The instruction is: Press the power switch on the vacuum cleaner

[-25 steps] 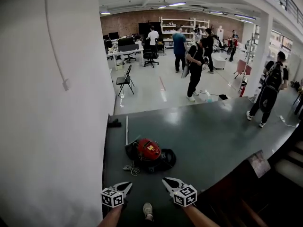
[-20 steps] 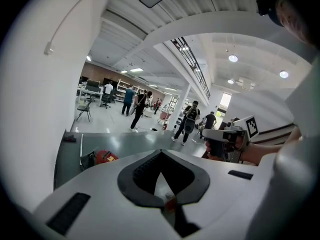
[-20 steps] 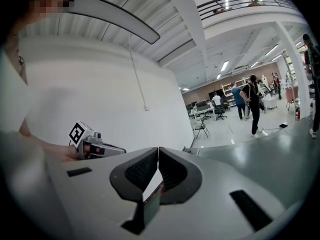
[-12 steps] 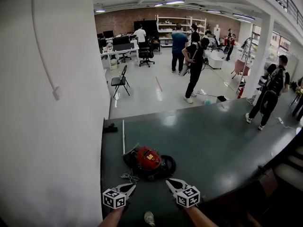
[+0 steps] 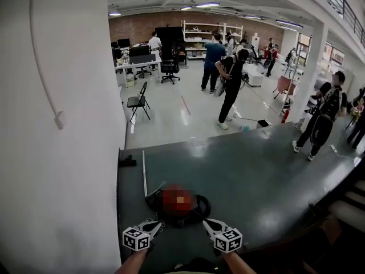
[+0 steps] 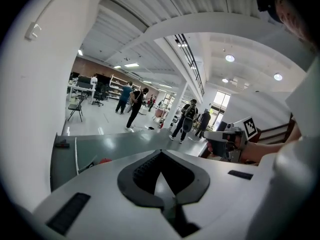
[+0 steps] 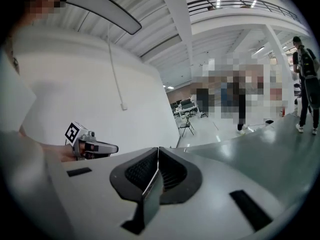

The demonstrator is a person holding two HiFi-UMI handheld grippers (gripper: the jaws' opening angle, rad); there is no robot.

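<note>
Dark green floor (image 5: 256,170) holds a red-and-black vacuum cleaner (image 5: 198,205) by its wall edge; left gripper (image 5: 156,225) and right gripper (image 5: 206,223) hover short, jaws clenched empty, apt for switch-pressing.

**Head view.** Vacuum cleaner (image 5: 198,203), just ahead of the left gripper (image 5: 157,224) and right gripper (image 5: 206,222): its red top is blurred over, so the power switch cannot be made out. In the left gripper view, that gripper's body hides all but a red sliver. Forearms (image 5: 132,262) behind the grippers are cut off by the lower edge.
</note>
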